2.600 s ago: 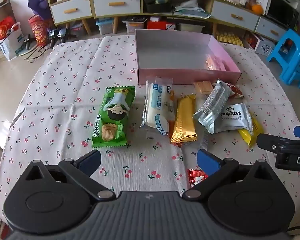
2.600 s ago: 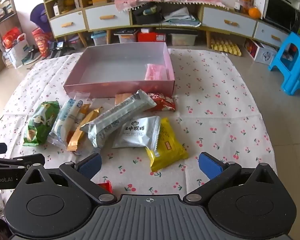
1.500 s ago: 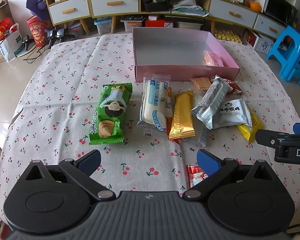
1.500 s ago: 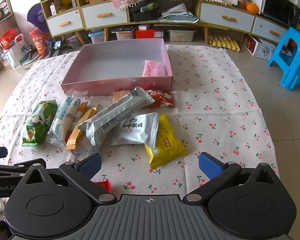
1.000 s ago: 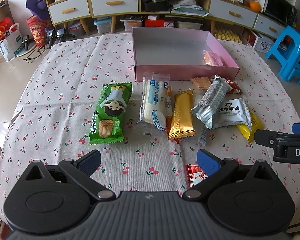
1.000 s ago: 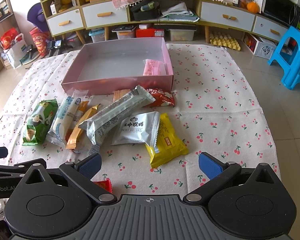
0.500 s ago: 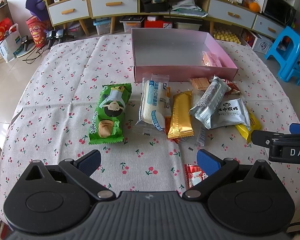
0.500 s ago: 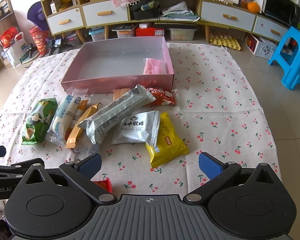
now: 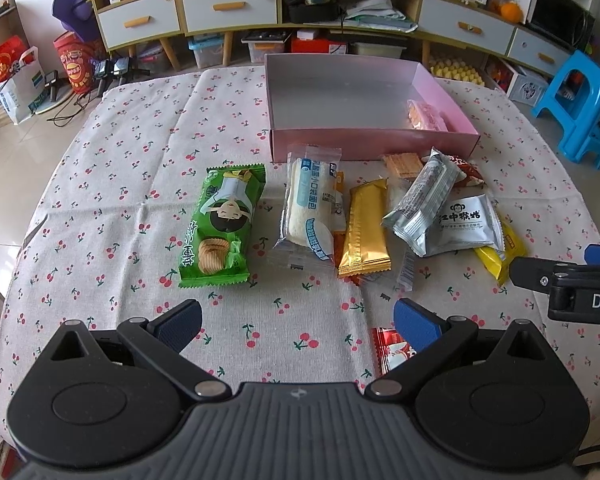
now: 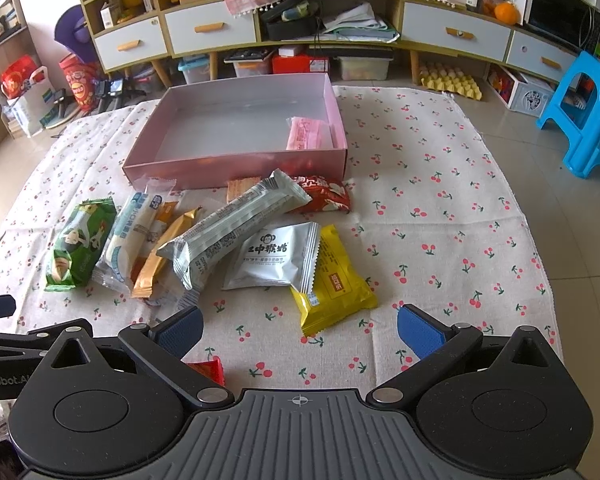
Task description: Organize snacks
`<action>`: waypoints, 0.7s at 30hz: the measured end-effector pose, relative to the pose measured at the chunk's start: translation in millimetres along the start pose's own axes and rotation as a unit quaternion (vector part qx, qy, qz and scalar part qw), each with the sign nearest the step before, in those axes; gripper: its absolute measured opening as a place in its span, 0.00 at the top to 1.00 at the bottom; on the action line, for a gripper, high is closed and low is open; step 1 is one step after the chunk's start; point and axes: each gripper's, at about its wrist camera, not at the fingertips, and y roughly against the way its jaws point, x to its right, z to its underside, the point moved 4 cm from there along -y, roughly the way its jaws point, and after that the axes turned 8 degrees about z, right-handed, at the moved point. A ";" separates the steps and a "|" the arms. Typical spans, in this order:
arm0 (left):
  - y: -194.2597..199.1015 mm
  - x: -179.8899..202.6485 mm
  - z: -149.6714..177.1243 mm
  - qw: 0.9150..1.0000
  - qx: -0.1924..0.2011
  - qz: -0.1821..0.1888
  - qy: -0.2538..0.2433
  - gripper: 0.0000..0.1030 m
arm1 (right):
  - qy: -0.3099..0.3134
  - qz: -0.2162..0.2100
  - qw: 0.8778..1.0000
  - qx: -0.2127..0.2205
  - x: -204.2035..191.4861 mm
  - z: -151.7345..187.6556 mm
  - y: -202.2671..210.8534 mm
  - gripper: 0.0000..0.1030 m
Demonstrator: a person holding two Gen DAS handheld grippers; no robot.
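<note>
A pink box (image 9: 374,146) (image 10: 236,168) stands on the cherry-print cloth with one pink snack (image 10: 310,133) in its right end. In front of it lie several snacks: a green chip pack (image 9: 220,226), a white-blue bread pack (image 9: 312,208), a gold bar (image 9: 366,228), a long silver pack (image 10: 232,226), a white monkey pack (image 10: 278,258), a yellow pack (image 10: 332,280) and a red pack (image 10: 320,196). A small red pack (image 9: 392,350) lies by my left gripper (image 9: 296,322). Both that gripper and my right gripper (image 10: 300,332) are open and empty, hovering near the table's front edge.
The table (image 10: 440,208) drops off to tiled floor on the right. A blue stool (image 10: 588,116) stands at the far right. Cabinets with drawers (image 10: 456,34) and storage bins line the back wall. The right gripper's finger shows in the left wrist view (image 9: 556,280).
Both grippers have drawn back and risen slightly, so the snacks and box sit a little farther off. Both stay open. No snack has moved.
</note>
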 end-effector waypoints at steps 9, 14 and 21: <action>-1.5 -0.8 0.4 1.000 -0.006 0.004 0.001 0.01 | 0.000 0.000 1.000 -0.001 -0.2 -0.4 -0.2 0.00; -1.7 -1.0 0.2 1.000 -0.006 0.004 0.001 0.01 | 0.000 0.000 1.000 -0.001 -0.2 -0.3 -0.8 0.00; -1.9 -2.6 -1.7 1.000 -0.005 0.004 0.000 0.01 | -0.001 -0.001 1.000 -0.001 0.5 -0.7 -0.7 0.00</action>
